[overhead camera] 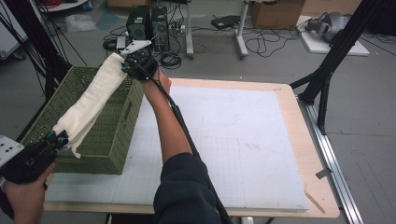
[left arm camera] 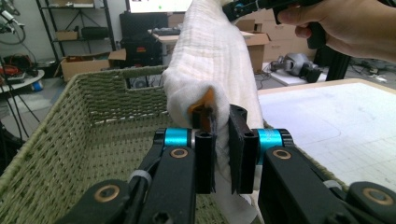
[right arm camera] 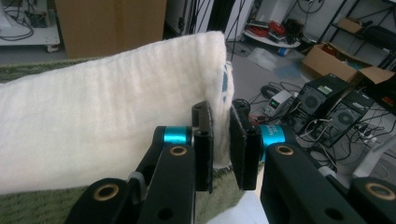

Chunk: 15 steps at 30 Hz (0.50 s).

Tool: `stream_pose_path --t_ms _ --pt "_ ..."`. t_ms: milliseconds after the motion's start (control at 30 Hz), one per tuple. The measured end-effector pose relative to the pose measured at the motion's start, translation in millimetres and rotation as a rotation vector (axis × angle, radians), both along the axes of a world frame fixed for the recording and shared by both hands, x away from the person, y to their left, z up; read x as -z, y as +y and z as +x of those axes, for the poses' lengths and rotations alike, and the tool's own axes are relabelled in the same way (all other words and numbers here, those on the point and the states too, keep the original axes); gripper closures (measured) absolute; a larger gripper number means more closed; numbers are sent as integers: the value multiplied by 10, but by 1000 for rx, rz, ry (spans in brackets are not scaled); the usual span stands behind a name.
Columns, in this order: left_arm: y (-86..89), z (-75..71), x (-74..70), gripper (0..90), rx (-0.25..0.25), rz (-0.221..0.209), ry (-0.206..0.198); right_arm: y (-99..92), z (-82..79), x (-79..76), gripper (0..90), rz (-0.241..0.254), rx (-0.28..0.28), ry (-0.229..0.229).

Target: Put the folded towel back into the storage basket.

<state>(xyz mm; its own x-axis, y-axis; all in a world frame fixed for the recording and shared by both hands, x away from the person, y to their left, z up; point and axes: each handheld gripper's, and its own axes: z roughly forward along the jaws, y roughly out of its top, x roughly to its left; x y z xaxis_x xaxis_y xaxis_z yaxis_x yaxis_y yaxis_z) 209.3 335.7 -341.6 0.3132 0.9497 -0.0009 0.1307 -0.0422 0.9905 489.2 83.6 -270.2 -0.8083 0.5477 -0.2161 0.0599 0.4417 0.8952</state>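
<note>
Grey concrete floor, strewn with cables and black computer towers (overhead camera: pixel 148 22), is seen beyond a light wooden counter (overhead camera: pixel 303 140) covered by a white gridded mat (overhead camera: pixel 233 144). An olive-green woven basket (overhead camera: pixel 109 140) is set on the counter's left part, at its left edge.

A cream-white folded cloth (overhead camera: pixel 95 100) is held stretched between the two grippers, above the basket and running over its open top from the near left to the far right. It is raised off the basket's floor; whether it brushes the rim cannot be told.

Left gripper (overhead camera: pixel 55 137): in its own view (left arm camera: pixel 221 140) the black fingers (left arm camera: pixel 204 158) are seen nearly closed, with the cloth's near end pinched between the pads. A fold of cloth bulges just above the fingertips and a flap hangs below them. An orange patch shows in the fold.

Right gripper (overhead camera: pixel 128 65): in its own view (right arm camera: pixel 220 140) the fingers (right arm camera: pixel 203 149) are likewise drawn close together, clamped on the cloth's far edge. The cloth's bulk extends leftward from the fingers in that view, with the basket's weave below it. A bluish mark shows at the pinched edge.

The person's right forearm, in a dark sleeve (overhead camera: pixel 184 186), reaches diagonally across the mat.
</note>
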Motion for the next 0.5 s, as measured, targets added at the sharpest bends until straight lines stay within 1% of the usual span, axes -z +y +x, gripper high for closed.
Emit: stream_pose_path --t_ms 100,167,300,333,367,400,433,467,500 --pt "25 -6 2 818 -12 9 7 110 30 40 806 -5 0 9" --pt "48 -7 8 811 -21 3 12 177 47 59 806 -6 2 14" --pt "89 7 42 787 -38 4 41 347 90 99 806 -14 -5 29" --pt "95 14 53 765 -44 0 51 399 100 112 804 -20 -3 31" --pt "101 25 66 713 -57 -5 63 454 107 127 802 -22 -3 29" --pt "112 42 78 614 -68 -12 76 505 109 141 792 -21 2 21" --pt "126 57 89 507 -74 -26 88 552 109 157 758 -18 15 13" --pt "143 65 97 435 -82 -38 96 590 113 174 677 -10 25 7" --pt "155 71 101 384 -94 -50 97 625 114 195 580 2 50 5"
